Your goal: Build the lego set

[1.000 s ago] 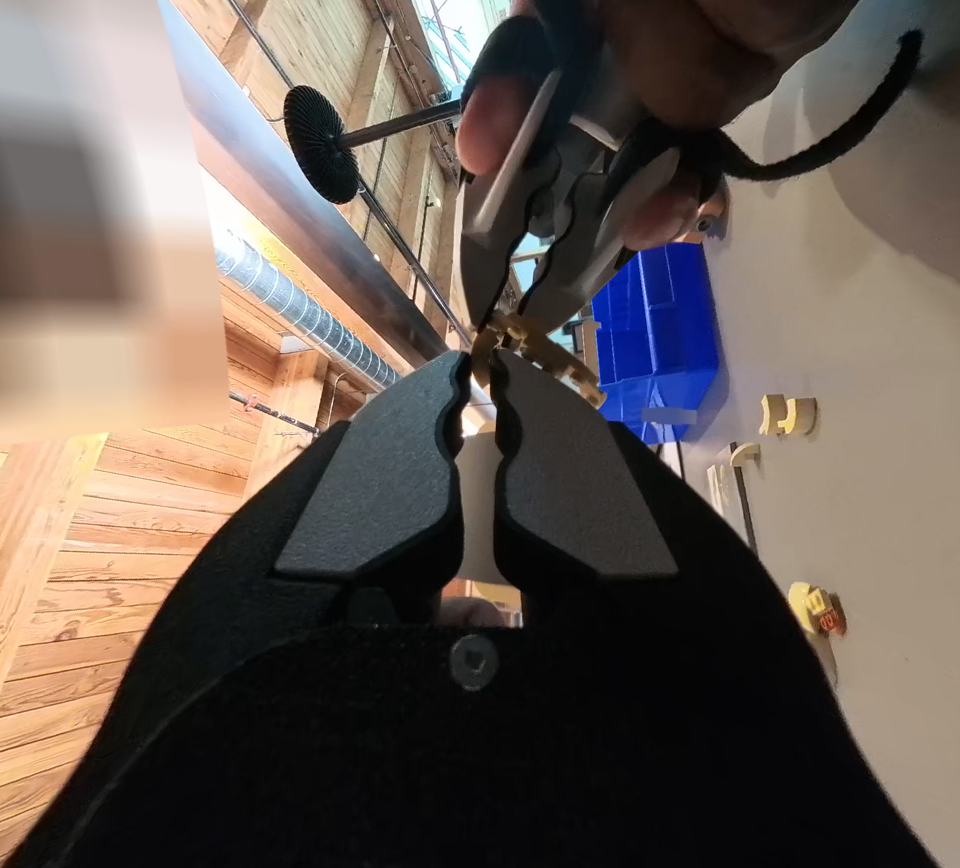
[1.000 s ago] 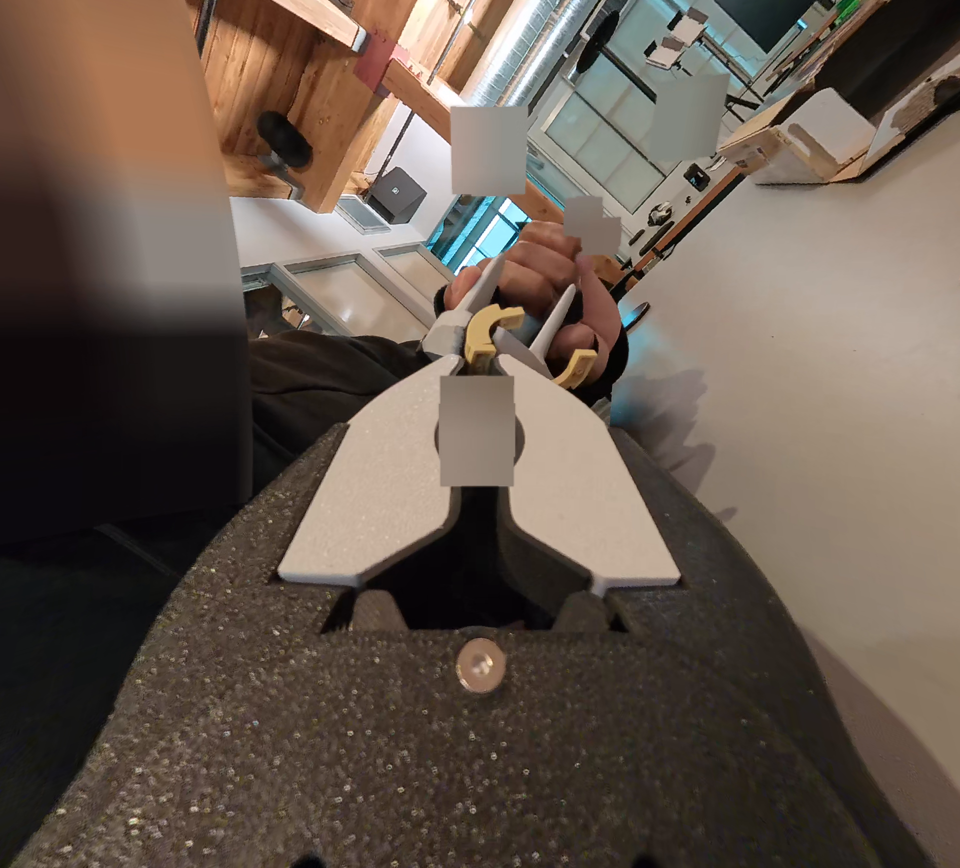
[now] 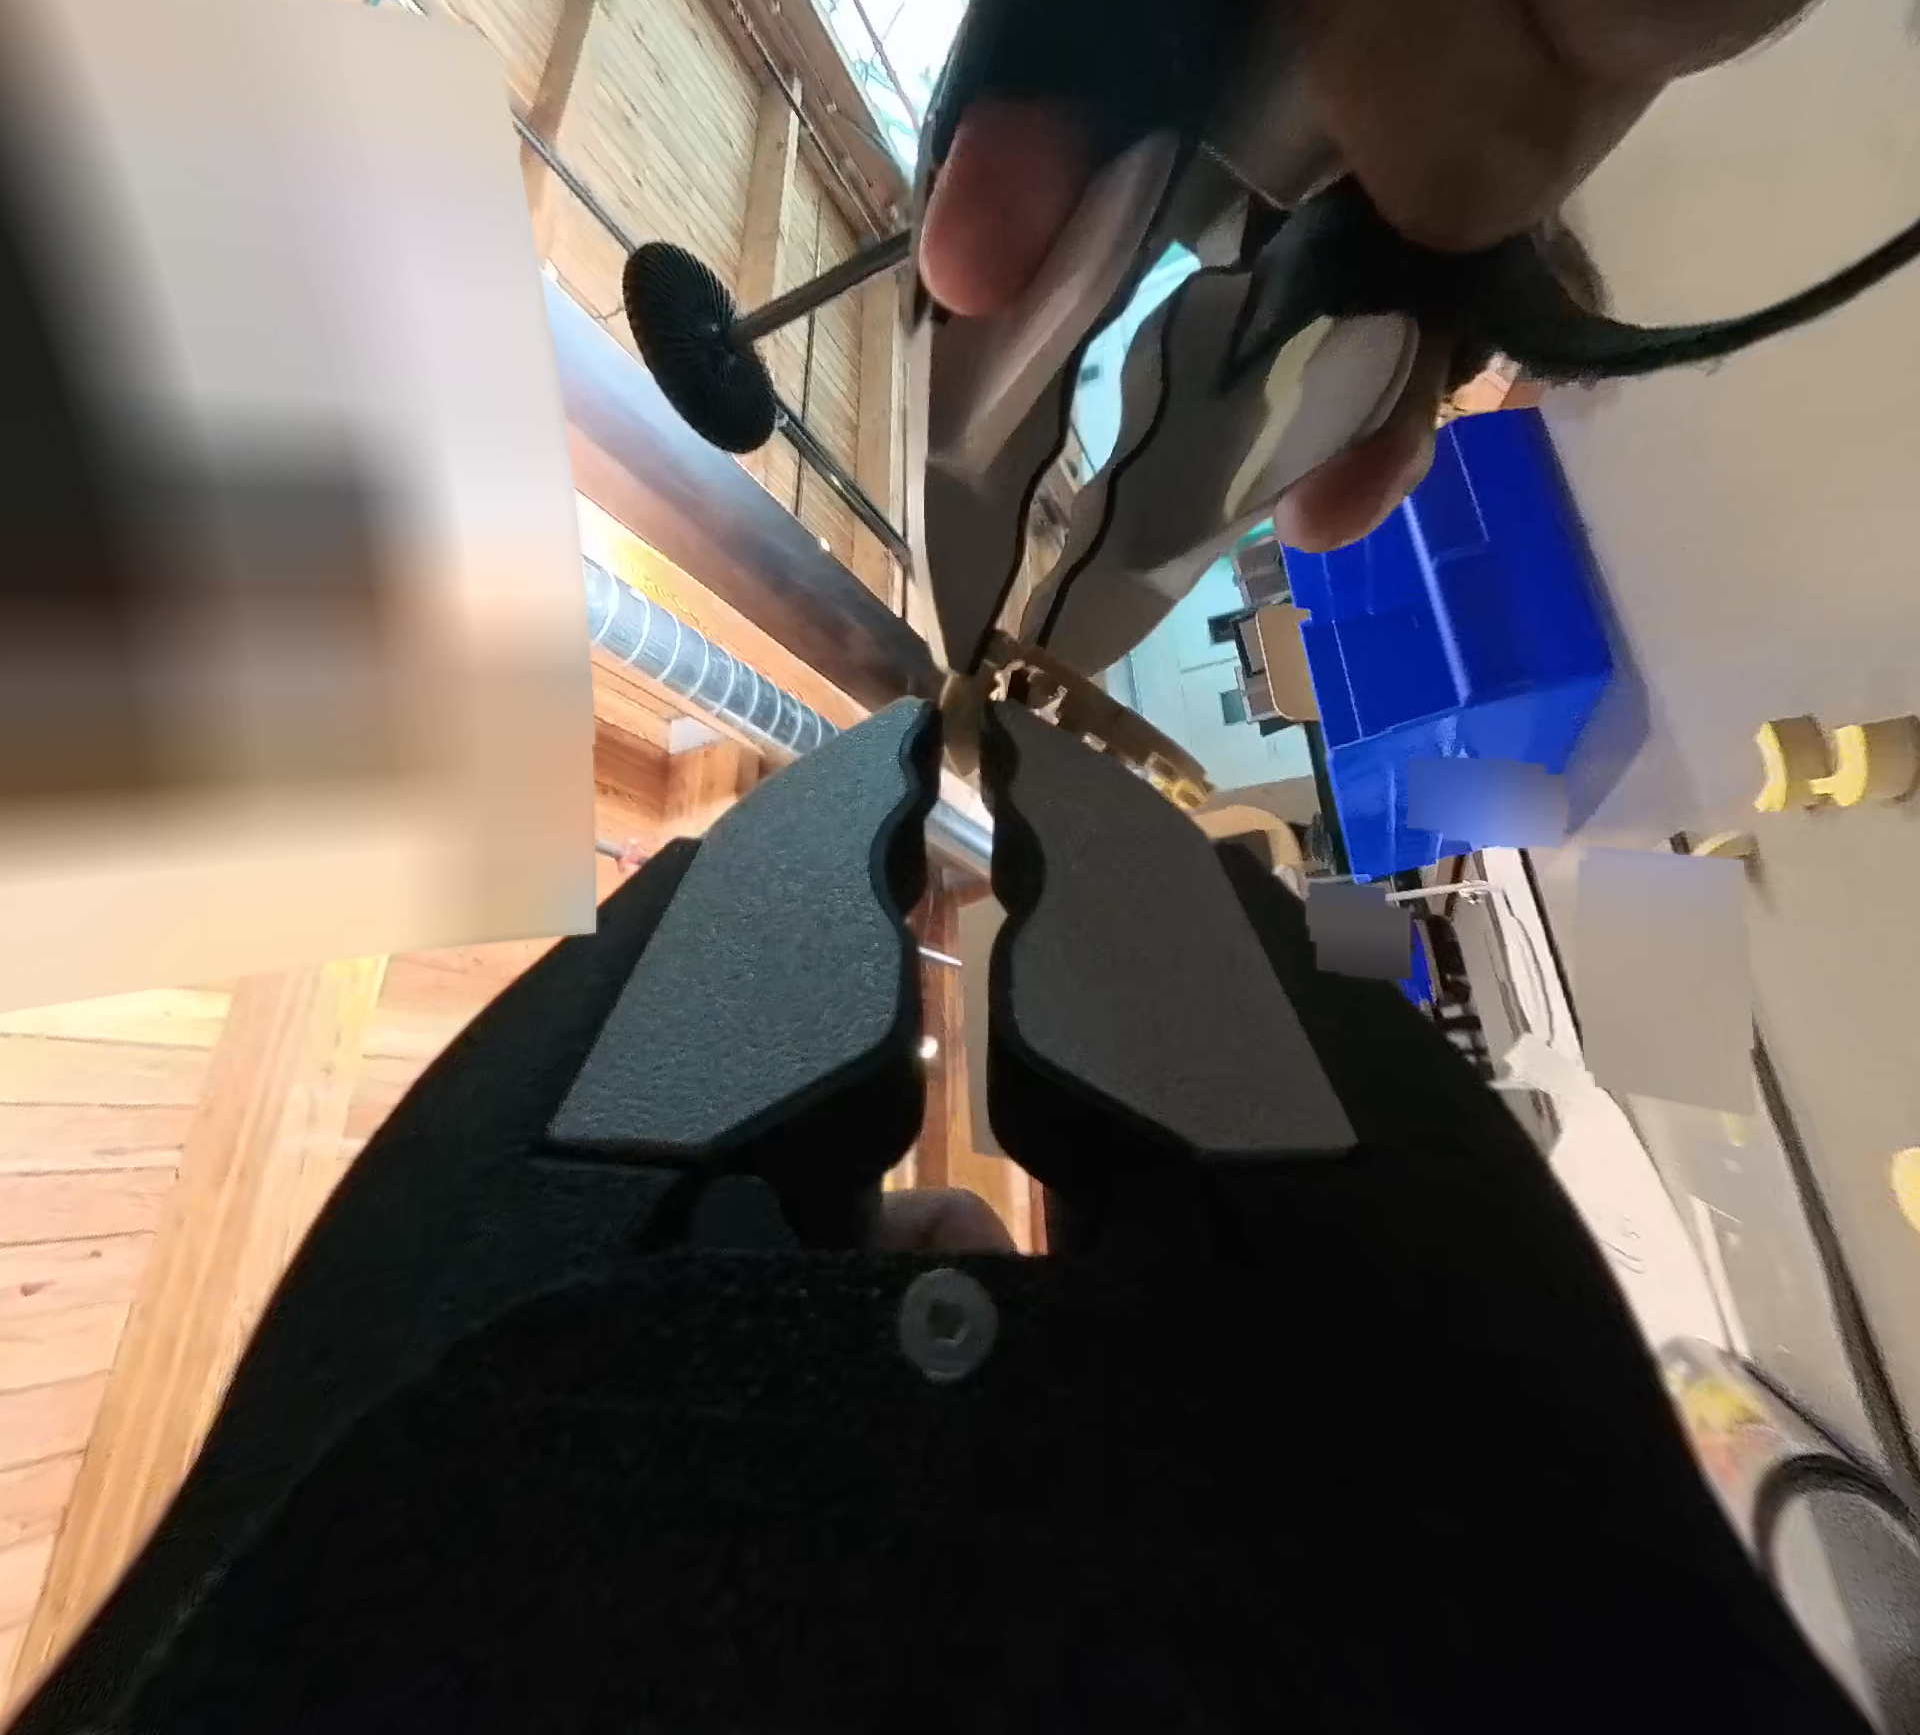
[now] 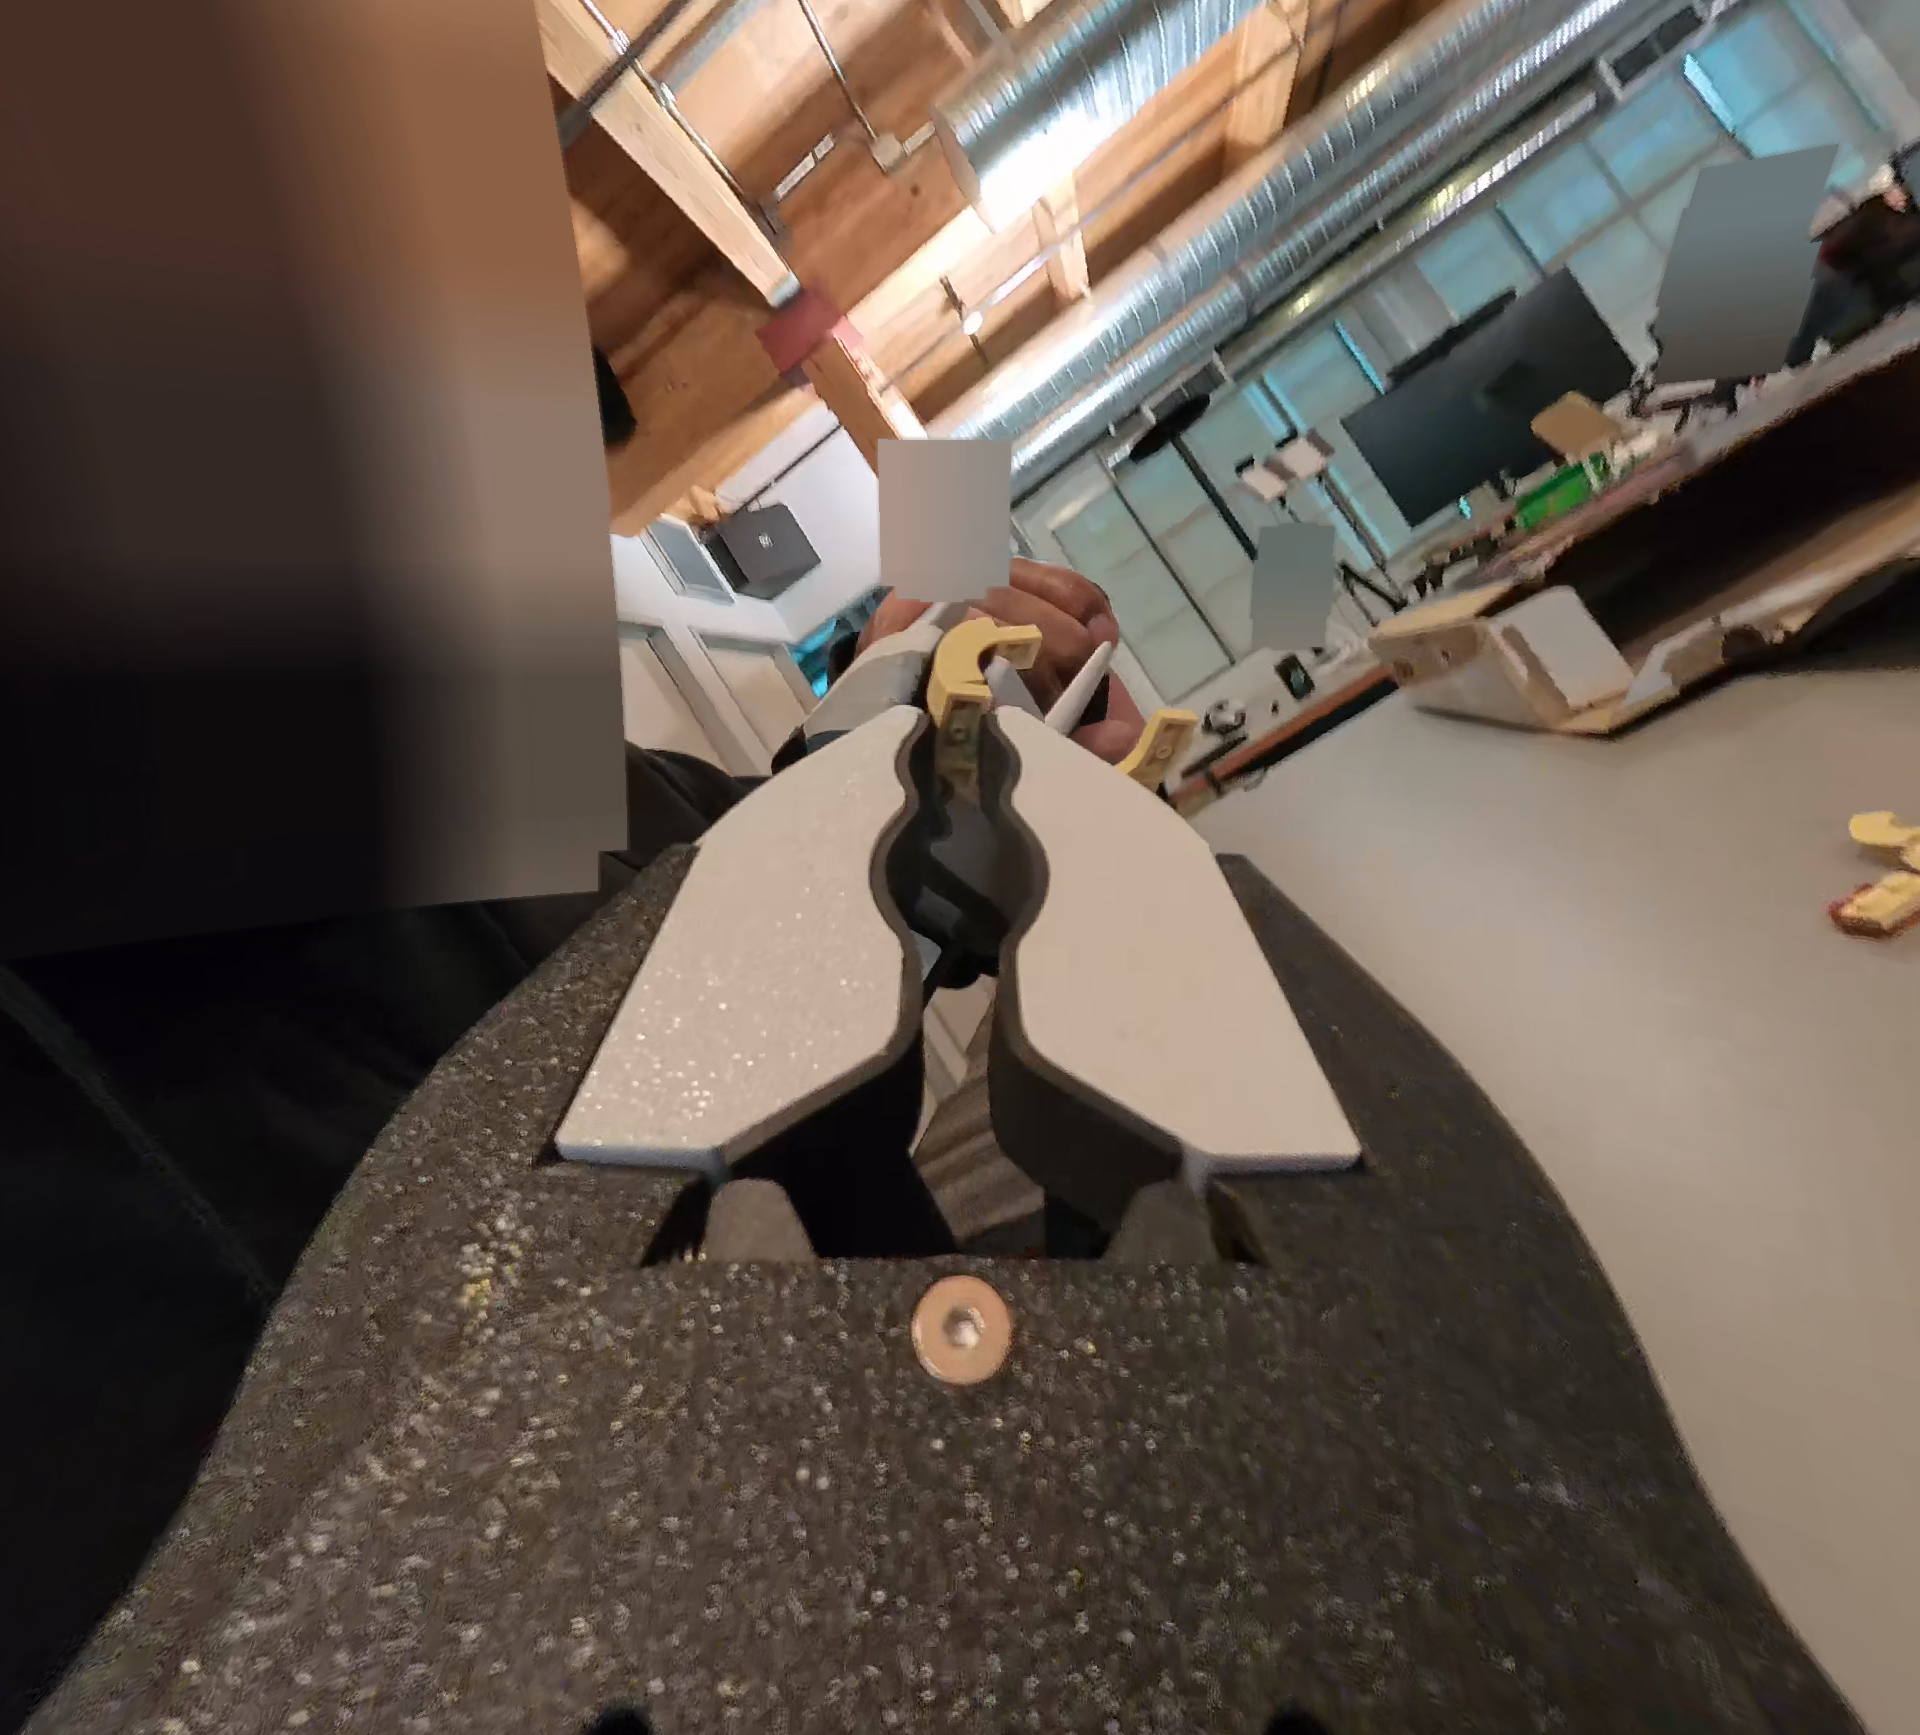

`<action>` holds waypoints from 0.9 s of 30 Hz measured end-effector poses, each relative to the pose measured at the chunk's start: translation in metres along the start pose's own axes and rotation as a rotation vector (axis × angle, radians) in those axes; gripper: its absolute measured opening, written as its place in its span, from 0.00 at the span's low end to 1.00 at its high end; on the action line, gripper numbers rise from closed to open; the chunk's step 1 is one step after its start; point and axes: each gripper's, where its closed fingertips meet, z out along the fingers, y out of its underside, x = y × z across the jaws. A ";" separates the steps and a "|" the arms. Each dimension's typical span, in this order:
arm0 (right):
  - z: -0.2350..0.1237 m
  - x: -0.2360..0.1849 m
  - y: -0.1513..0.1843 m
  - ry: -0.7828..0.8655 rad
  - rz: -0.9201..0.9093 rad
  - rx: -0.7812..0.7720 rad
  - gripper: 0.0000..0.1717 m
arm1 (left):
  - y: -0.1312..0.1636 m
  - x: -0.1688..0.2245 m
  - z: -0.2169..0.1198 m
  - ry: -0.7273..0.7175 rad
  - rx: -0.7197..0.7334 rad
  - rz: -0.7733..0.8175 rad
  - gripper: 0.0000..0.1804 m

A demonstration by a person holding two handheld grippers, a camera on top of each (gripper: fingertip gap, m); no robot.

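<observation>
Both tongs meet tip to tip in the air, each one clamped on the same string of tan curved plastic pieces. Left gripper (image 3: pixel 966 729), with dark textured fingers (image 3: pixel 790 937), pinches the near end of the tan piece (image 3: pixel 961 698); both pads press on it. Right gripper (image 4: pixel 961 750), with pale grey fingers (image 4: pixel 790 937), nips a tan arch-shaped piece (image 4: pixel 961 646) by its lower tab, its tips closed onto that tab. From the left wrist view the pieces run off as a short chain (image 3: pixel 1132 750) toward the lower right; the right wrist view shows a further tan arch (image 4: pixel 1158 745) just beyond. A hand (image 4: pixel 1049 636) grips the far tool behind them.

Holding well here, I judge, means keeping both pinches square on the tabs and pulling or pressing along the chain's line, not twisting, since the joints look small and the parts could slip out sideways.

Farther off, on the grey table (image 4: pixel 1558 958), lie loose tan pieces (image 4: pixel 1881 864), and a blue bin (image 3: pixel 1455 646) stands near more tan parts (image 3: pixel 1818 760).
</observation>
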 end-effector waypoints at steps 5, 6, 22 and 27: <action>-0.002 -0.015 -0.009 -0.045 -0.108 0.128 0.04 | -0.006 -0.015 0.007 0.063 0.106 0.026 0.03; -0.003 -0.017 -0.010 -0.056 -0.114 0.145 0.04 | -0.007 -0.017 0.008 0.078 0.124 0.037 0.03; -0.016 -0.032 -0.014 -0.134 -0.094 0.179 0.04 | -0.022 -0.025 0.019 0.166 0.213 0.091 0.04; -0.018 -0.033 -0.014 -0.169 -0.054 0.180 0.04 | -0.025 -0.025 0.019 0.191 0.248 0.134 0.04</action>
